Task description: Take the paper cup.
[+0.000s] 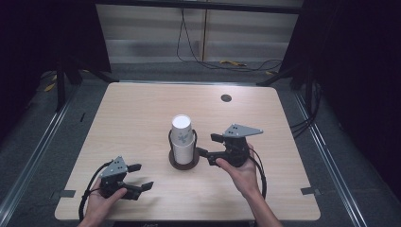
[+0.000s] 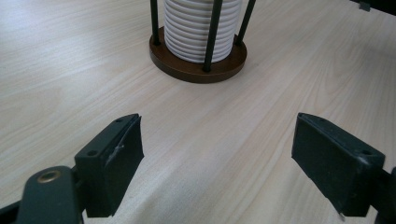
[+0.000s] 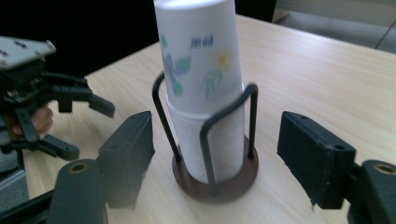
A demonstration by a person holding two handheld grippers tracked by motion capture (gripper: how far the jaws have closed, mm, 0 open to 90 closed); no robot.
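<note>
Cups (image 1: pixel 182 135) stood nested in a tall white stack inside a wire holder (image 1: pixel 184 161) on a round brown base, near the middle of the pale wooden table (image 1: pixel 137 109). The high view took in the whole tabletop and both hands; the right gripper view added what it could not, a flower print in blue, green and yellow on the topmost cup (image 3: pixel 198 56), which stood upside down with its flat bottom uppermost. The left gripper view caught the ribbed rims low in the stack (image 2: pixel 201 28) between the black rods. The stack's long axis ran straight up, well above the wire loops.

The right gripper (image 1: pixel 204 145) hung just beside the holder on its right, jaws apart with nothing pressed between them, the stack ahead of them but not touched. The left gripper (image 1: pixel 141 177) sat near the table's front edge, well apart from the holder, jaws wide over bare wood.

Open tabletop lay all around the holder; a small dark grommet (image 1: pixel 226 98) sat toward the far edge
</note>
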